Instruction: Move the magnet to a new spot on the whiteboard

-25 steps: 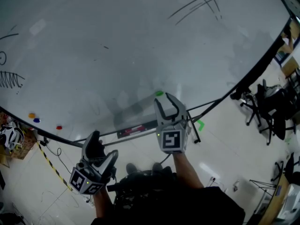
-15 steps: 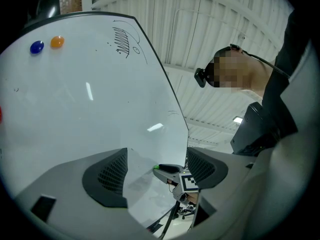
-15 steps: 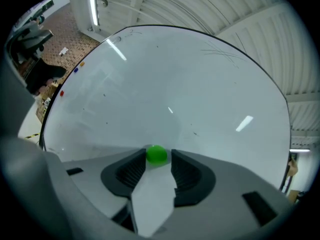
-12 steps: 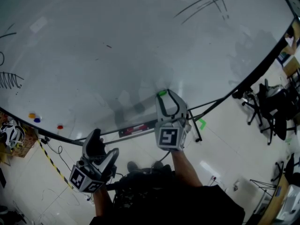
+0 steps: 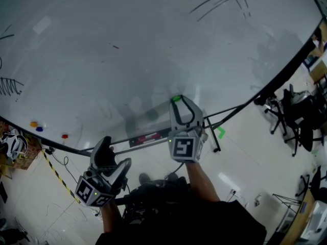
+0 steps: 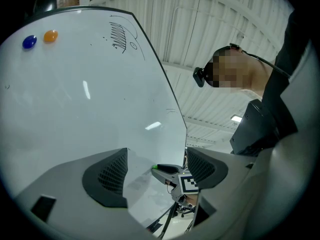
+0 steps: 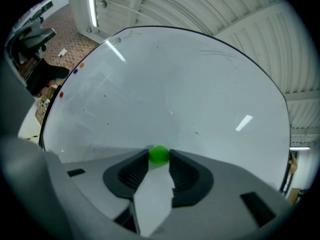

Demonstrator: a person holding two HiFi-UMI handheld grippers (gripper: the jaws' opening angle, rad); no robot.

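A small green magnet sticks to the whiteboard near its lower edge. My right gripper points at the board with its jaws closing. The magnet sits between the two fingertips, and both touch its sides. My left gripper hangs lower left, away from the board, open with nothing between its jaws. In the left gripper view the right gripper shows against the board.
Orange, blue and red magnets sit at the board's lower left. The board's tray holds an eraser. Office chairs stand at the right. Yellow-black tape runs across the floor.
My right gripper has edged up to the board, and its jaws have narrowed around the green magnet. The left gripper has barely moved.
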